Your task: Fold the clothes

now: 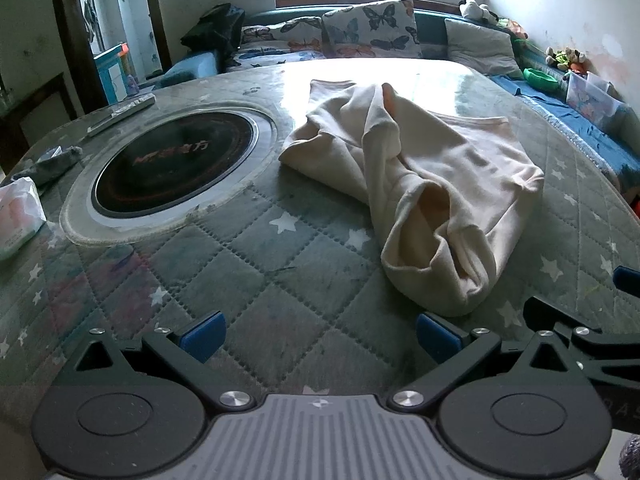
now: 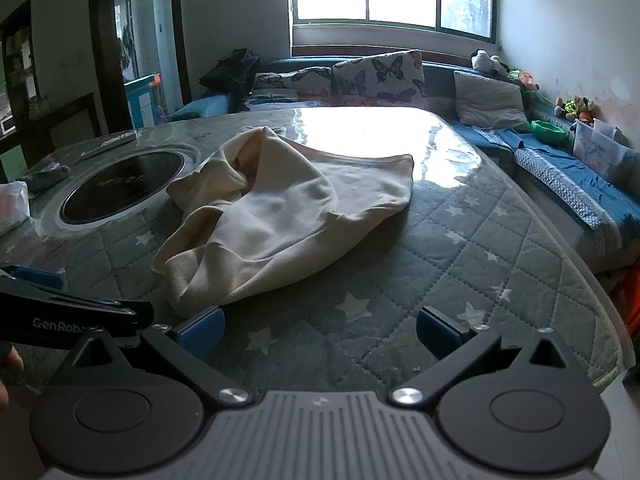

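Cream garment [image 1: 420, 184] lay crumpled, unfolded, on quilted table [image 1: 248, 264] beside round hob [image 1: 172, 160]. Long axis ran near-right to far-left. Left gripper [image 1: 320, 334] & right gripper [image 2: 320, 332] both spread wide, empty; garment's near end approx. touching right gripper's left finger, so right nearer.

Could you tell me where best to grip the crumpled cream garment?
Probably the open cuff-like end of the cream garment nearest the left gripper. Come in low from the near side; that hem stands raised and gaping, so a finger can slip under.
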Action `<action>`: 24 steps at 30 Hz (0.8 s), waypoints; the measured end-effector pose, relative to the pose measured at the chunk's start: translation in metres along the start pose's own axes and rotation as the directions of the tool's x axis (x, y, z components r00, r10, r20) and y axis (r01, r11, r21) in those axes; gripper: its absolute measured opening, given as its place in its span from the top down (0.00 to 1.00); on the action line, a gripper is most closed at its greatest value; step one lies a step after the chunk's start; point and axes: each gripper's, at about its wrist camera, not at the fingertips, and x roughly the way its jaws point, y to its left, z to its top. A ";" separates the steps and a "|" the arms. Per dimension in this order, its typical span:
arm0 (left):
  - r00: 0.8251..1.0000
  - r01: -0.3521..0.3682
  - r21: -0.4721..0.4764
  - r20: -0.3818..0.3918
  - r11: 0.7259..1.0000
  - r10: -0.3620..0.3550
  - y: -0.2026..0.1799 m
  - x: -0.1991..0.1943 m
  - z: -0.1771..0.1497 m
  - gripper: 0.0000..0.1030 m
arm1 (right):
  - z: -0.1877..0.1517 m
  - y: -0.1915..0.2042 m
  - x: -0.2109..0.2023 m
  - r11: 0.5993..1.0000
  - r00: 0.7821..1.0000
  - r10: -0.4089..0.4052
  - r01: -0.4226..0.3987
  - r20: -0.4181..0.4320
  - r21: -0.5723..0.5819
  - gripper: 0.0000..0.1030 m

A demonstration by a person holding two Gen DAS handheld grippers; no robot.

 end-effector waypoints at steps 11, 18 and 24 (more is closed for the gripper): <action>1.000 0.003 0.000 -0.017 1.000 -0.003 -0.001 0.009 0.015 0.00 | 0.013 -0.003 0.009 1.000 1.000 0.016 -0.016 -0.008 0.009 0.00; 1.000 0.005 0.003 -0.016 1.000 -0.005 -0.001 0.013 0.029 0.00 | 0.024 -0.006 0.016 1.000 1.000 0.024 -0.024 -0.009 0.019 0.00; 1.000 0.004 0.007 -0.007 1.000 -0.004 -0.001 0.017 0.044 0.00 | 0.036 -0.008 0.021 0.999 0.999 0.035 -0.035 -0.003 0.024 0.00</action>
